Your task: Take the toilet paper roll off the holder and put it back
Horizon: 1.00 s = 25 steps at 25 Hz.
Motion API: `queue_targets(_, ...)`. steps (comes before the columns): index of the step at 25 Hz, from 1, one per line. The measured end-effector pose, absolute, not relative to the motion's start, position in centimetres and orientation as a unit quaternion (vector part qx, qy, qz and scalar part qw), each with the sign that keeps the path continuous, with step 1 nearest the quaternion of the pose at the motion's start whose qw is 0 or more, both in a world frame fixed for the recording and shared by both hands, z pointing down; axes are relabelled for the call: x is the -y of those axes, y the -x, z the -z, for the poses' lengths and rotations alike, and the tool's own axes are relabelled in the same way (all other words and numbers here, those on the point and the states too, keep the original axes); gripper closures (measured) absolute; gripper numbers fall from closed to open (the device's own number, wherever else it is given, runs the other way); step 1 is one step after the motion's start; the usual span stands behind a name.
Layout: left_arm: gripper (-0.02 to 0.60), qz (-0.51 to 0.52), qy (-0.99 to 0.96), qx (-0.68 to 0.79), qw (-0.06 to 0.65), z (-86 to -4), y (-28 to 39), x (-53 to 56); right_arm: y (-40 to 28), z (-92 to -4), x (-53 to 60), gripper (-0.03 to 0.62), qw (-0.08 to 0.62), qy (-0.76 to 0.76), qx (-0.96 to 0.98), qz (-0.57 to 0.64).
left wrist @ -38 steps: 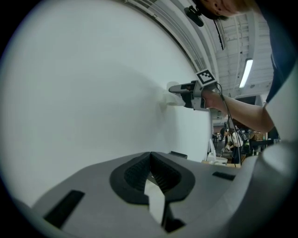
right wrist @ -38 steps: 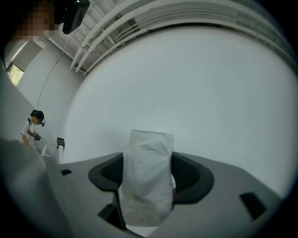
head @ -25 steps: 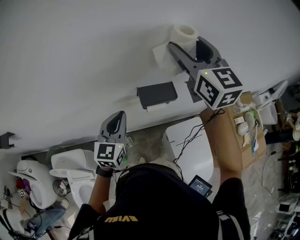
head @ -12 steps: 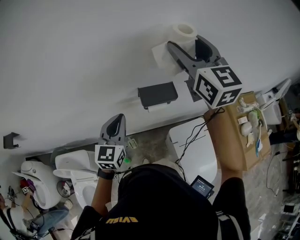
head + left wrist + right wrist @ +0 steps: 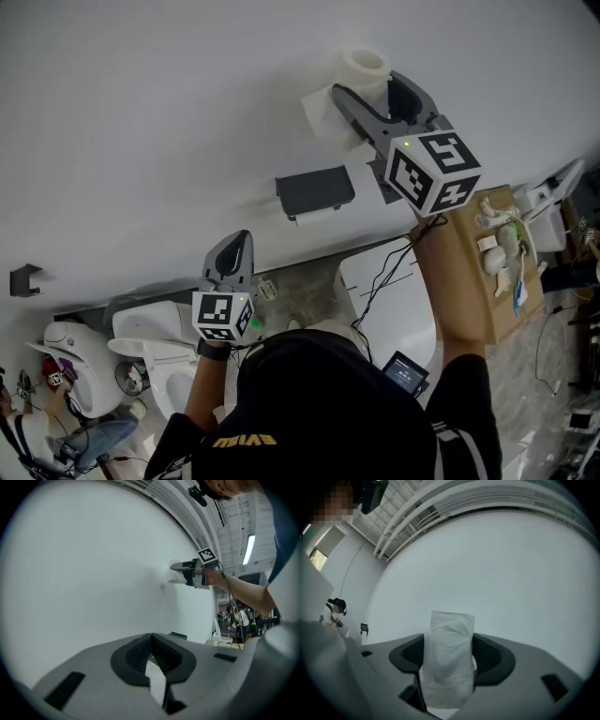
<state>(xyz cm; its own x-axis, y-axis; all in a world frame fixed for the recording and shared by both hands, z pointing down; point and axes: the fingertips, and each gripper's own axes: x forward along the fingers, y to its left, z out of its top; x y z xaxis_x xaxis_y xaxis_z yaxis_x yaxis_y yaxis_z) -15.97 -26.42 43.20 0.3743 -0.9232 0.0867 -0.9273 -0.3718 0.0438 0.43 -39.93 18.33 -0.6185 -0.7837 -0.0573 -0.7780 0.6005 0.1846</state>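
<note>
Pinching the toilet paper roll (image 5: 366,64) up-right of the dark holder (image 5: 314,190), the right gripper (image 5: 368,89) should keep it level; the left gripper (image 5: 151,639) rests pressed together.

A brown cardboard box (image 5: 489,302) is standing just beside a white toilet lid (image 5: 398,311), with other white toilets (image 5: 150,330) sitting along the white wall (image 5: 141,112).

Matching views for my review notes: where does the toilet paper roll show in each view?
Head view: toilet paper roll upper right, between the jaws of the right gripper.
Left gripper view: small, pale, right of centre, at that gripper's tip.
Right gripper view: bottom centre, filling the gap between the jaws.
Shared landmark: the white wall.
</note>
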Motion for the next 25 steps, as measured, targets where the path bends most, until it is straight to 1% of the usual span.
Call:
queue_targets(13, 0.571, -0.028, -0.826, 0.561, 0.047, -43.3, 15.8, 26.1, 0.3, -20.5, 40.0, 0.304, 0.016, -0.427, 0.900, 0.089)
queue_targets(25, 0.571, -0.032, -0.827, 0.559, 0.052, -44.0, 16.1, 26.0, 0.8, -26.1, 40.3, 0.304, 0.015, -0.428, 0.900, 0.076)
